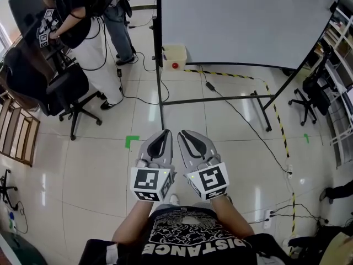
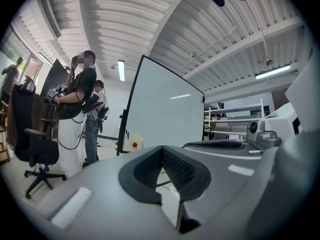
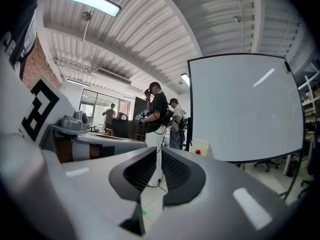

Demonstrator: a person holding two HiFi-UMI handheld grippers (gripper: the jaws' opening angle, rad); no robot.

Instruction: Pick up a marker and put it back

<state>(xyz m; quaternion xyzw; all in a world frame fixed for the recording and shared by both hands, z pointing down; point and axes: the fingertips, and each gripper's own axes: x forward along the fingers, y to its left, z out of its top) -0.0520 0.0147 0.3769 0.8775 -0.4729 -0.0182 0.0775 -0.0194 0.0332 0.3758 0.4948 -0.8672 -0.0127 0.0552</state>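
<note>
No marker shows in any view. I hold both grippers side by side close to my chest, pointing forward over the tiled floor. The left gripper (image 1: pixel 164 133) (image 2: pixel 162 148) is shut, its ribbed pads meeting at the tips with nothing between them. The right gripper (image 1: pixel 182 133) (image 3: pixel 159 150) is shut too, with only a thin slit between its pads and nothing in it. Ahead stands a large whiteboard (image 1: pixel 242 21) (image 2: pixel 165 114) (image 3: pixel 240 109) on a black frame, its face blank; any tray under its lower edge is hidden.
A beige box with a red button (image 1: pixel 174 56) sits at the whiteboard's foot. Two people (image 1: pixel 83 26) stand at the back left beside a black office chair (image 1: pixel 60 93). Cables and yellow-black tape (image 1: pixel 276 112) cross the floor; a green tape mark (image 1: pixel 131 141) lies near my grippers.
</note>
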